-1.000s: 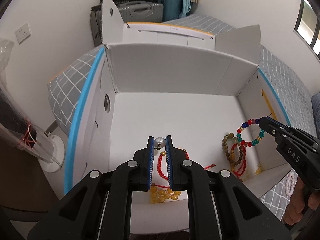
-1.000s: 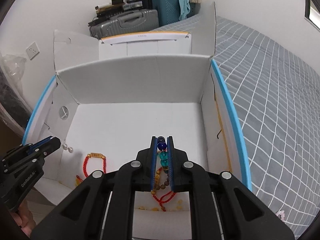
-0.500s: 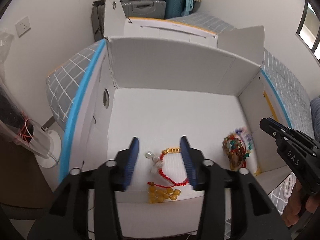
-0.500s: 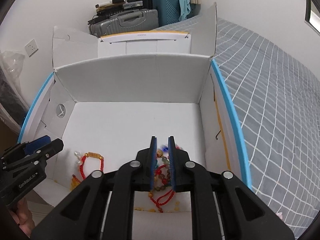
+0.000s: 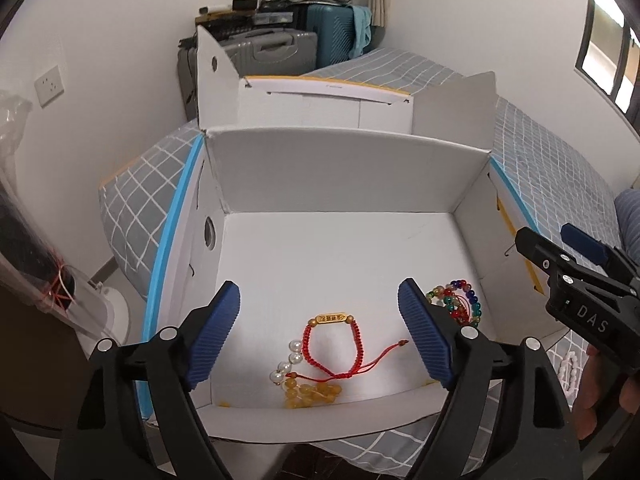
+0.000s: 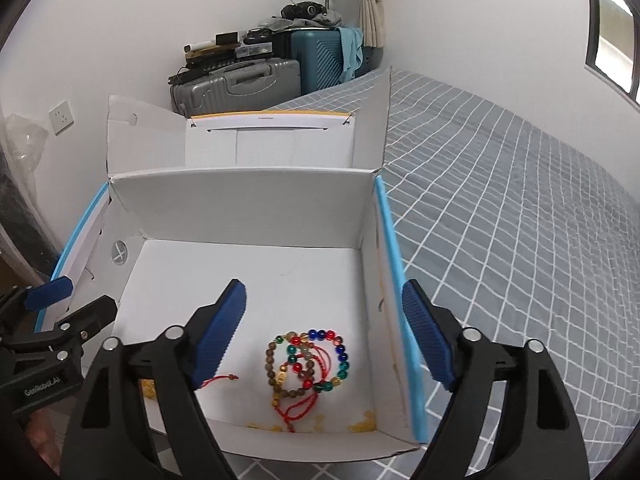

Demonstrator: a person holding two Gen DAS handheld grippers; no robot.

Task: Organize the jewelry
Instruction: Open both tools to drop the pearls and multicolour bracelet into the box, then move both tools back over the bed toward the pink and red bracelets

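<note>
An open white cardboard box (image 5: 344, 168) stands on the bed. On its floor near the front lie a red cord bracelet with a gold bar (image 5: 333, 340), a short pearl string (image 5: 287, 362) and yellow beads (image 5: 310, 394). To the right lies a pile with a multicoloured bead bracelet (image 6: 334, 354) and a brown bead bracelet (image 6: 276, 368). My left gripper (image 5: 320, 332) is open and empty above the red bracelet. My right gripper (image 6: 324, 340) is open and empty above the bead pile. The box also shows in the right wrist view (image 6: 240, 200).
The box sits on a grey checked bedspread (image 6: 520, 220). Suitcases (image 6: 244, 80) stand against the far wall. A white bead item (image 5: 568, 368) lies on the bed right of the box. A clear plastic-wrapped object (image 5: 28, 260) is at the left.
Both grippers have opened and pulled back upward. The pearl string dropped beside the red bracelet, and the multicoloured bracelet dropped onto the brown bead pile.
</note>
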